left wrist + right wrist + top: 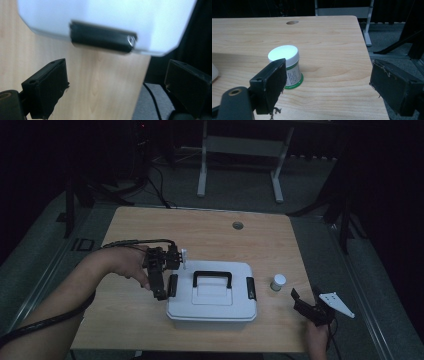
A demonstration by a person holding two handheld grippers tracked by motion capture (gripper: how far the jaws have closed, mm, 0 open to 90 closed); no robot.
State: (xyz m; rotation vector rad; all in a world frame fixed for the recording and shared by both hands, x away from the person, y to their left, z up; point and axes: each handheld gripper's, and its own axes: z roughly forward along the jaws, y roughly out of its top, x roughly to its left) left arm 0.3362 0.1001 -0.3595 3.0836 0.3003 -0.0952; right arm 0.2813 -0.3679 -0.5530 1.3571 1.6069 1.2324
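A white plastic box (212, 302) with a black handle (212, 278) and black side latches sits on the wooden table (200, 235). My left gripper (167, 272) is at the box's left end, open, jaws either side of the left latch (173, 285) but short of it. In the left gripper view that latch (102, 38) lies ahead of the open gripper (117, 87), blurred. A small white-lidded jar (278, 282) stands right of the box. My right gripper (303, 306) is near the front right corner, open. It faces the jar (284, 53) with nothing between its jaws (327, 85).
A round cable hole (237, 225) is in the table's far side. The box's right latch (250, 288) faces the jar. Desk legs (202, 175) and cables lie on the dark floor beyond. The table's right edge (364, 50) is close to the jar.
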